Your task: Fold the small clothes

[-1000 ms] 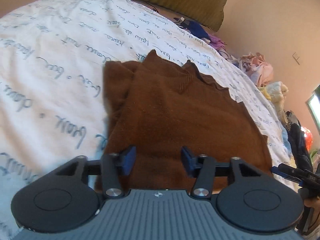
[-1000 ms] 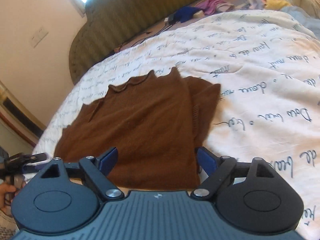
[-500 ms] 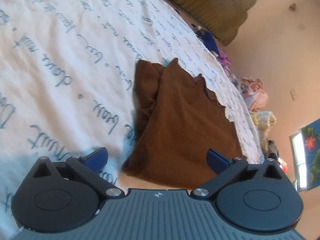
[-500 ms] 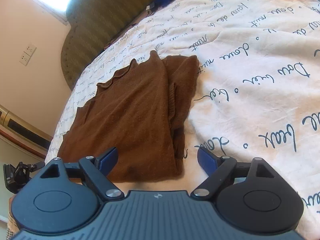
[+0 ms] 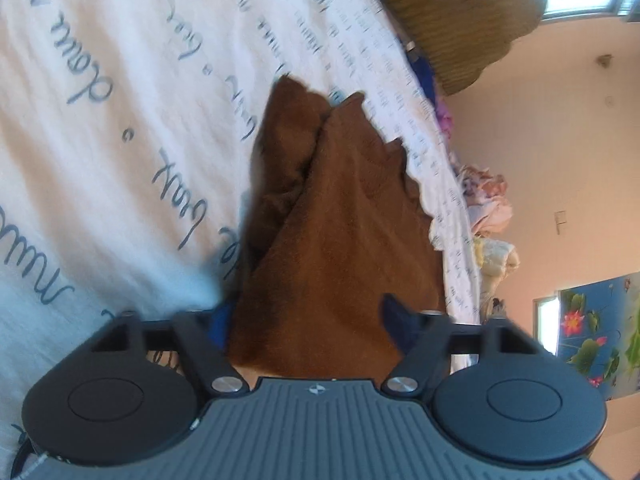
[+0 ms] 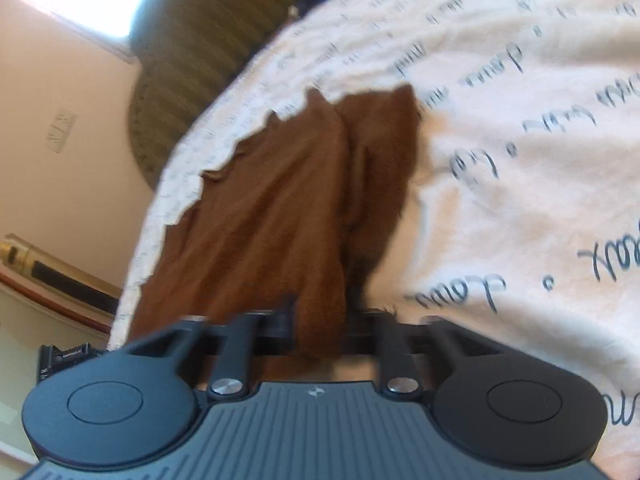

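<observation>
A brown knitted garment (image 5: 340,220) lies folded lengthwise on the white bed sheet (image 5: 120,120), with its sleeve side bunched on the left. My left gripper (image 5: 307,320) is open, and the garment's near edge lies between its blue pads (image 5: 394,320). In the right wrist view the same garment (image 6: 280,208) runs away from me. My right gripper (image 6: 320,316) is shut on a bunched strip of its near edge. That view is blurred by motion.
The sheet (image 6: 520,160) with handwriting print spreads wide to the outer side of each gripper. An olive striped headboard (image 5: 452,12) stands at the far end. A pile of pale clothes (image 5: 484,196) lies past the bed's far edge.
Both grippers moved in to the garment's near edge. The right gripper went from wide open to shut on the cloth. The left jaws narrowed around the edge.
</observation>
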Available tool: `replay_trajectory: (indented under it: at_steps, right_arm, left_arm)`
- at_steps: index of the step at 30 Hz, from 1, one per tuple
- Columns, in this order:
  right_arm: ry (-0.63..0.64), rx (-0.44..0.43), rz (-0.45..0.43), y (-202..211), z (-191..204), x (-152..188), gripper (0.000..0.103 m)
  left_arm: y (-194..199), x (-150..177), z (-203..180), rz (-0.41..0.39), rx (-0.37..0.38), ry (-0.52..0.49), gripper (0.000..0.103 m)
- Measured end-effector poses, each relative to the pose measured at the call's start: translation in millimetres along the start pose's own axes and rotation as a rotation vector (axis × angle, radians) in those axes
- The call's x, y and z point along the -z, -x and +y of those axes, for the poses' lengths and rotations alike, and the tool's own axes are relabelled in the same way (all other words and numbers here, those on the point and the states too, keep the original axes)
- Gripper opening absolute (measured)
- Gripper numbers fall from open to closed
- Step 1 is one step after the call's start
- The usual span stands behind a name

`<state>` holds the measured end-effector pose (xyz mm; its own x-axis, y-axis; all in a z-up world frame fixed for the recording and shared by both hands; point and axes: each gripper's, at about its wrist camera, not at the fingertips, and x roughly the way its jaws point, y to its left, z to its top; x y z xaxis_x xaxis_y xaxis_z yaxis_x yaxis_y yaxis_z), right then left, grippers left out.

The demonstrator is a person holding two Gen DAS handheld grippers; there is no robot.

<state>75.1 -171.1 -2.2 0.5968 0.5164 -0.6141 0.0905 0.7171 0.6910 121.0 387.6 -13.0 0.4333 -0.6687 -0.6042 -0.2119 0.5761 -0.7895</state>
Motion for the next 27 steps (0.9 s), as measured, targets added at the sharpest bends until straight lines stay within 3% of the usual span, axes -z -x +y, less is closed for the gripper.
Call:
replay_trajectory:
  at_steps: [1, 4, 10, 15, 27]
  right_arm:
    - [0.018, 0.004, -0.009, 0.4, 1.7, 1.7, 0.015]
    - [0.051, 0.027, -0.037, 7.9, 10.7, 3.3, 0.014]
    - [0.148, 0.043, -0.089, 35.2, 41.8, -2.3, 0.012]
    - [0.216, 0.028, -0.105, 60.7, 57.9, 15.0, 0.012]
    - [0.221, 0.022, -0.097, 112.6, 24.9, 96.9, 0.012]
  left_arm:
    - [-2.3, -0.3, -0.1, 0.018, 0.009, 0.004, 0.016]
    - [-1.0, 0.7, -11.7, 0.016, -0.005, -0.067, 0.012]
    - [19.3, -4.0, -35.8, -0.008, 0.032, -0.126, 0.011]
    - [36.1, 9.4, -40.2, -0.003, 0.053, -0.161, 0.011]
    - [74.3, 85.0, 7.3, 0.021, 0.105, -0.115, 0.011]
